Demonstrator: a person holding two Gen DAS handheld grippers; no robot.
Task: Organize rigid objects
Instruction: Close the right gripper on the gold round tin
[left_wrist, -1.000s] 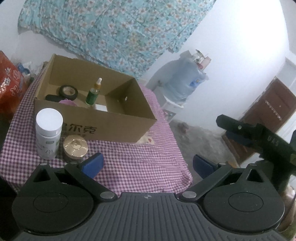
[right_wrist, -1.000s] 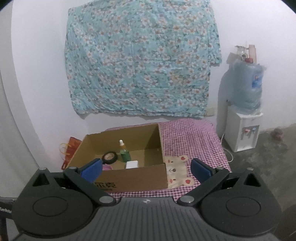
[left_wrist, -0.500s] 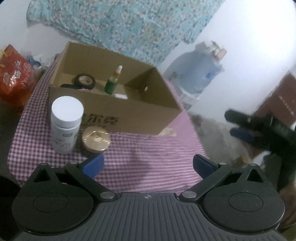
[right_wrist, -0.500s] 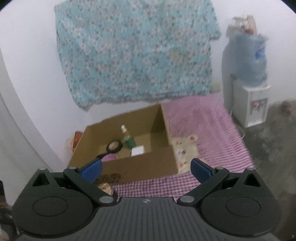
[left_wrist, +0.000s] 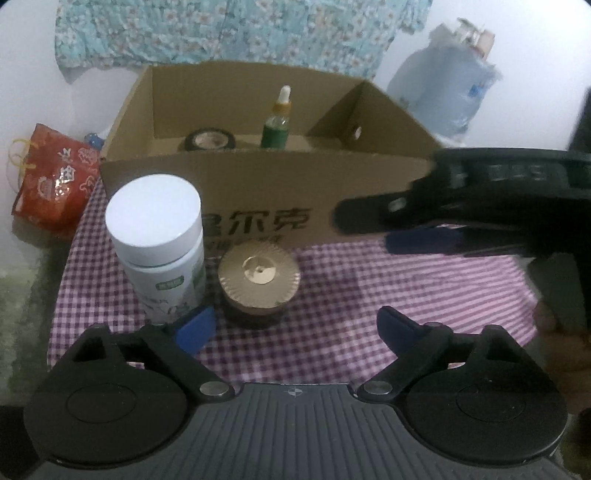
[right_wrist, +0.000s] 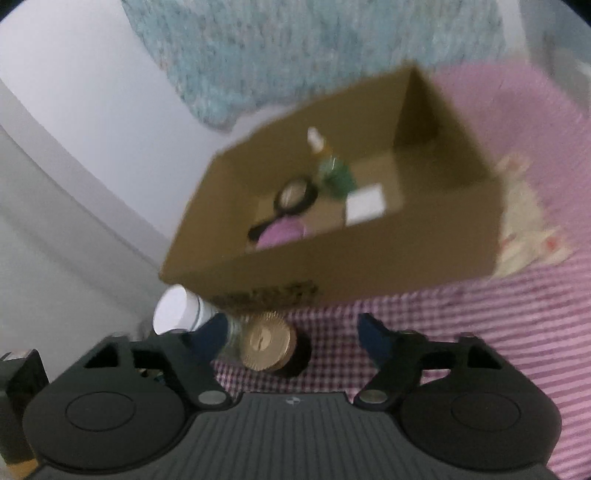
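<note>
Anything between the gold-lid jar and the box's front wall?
Nothing. The left wrist view shows only bare checked cloth between the gold-lid jar and the cardboard box. The white bottle stands beside the jar, not in that gap.

Both wrist views face box (left_wrist: 258, 188) closely; right probably higher.

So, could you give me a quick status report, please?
Both grippers closing, empty: left gripper, right gripper. White bottle and gold-lidded jar outside box. Nothing blocking.

One cardboard box (left_wrist: 266, 177), ahead of the left gripper (left_wrist: 291, 325), holding one dropper bottle (left_wrist: 277, 125), one tape roll (left_wrist: 209, 140). Nearer: one white-capped bottle (left_wrist: 159, 243), one gold-lidded jar (left_wrist: 258, 280).
</note>
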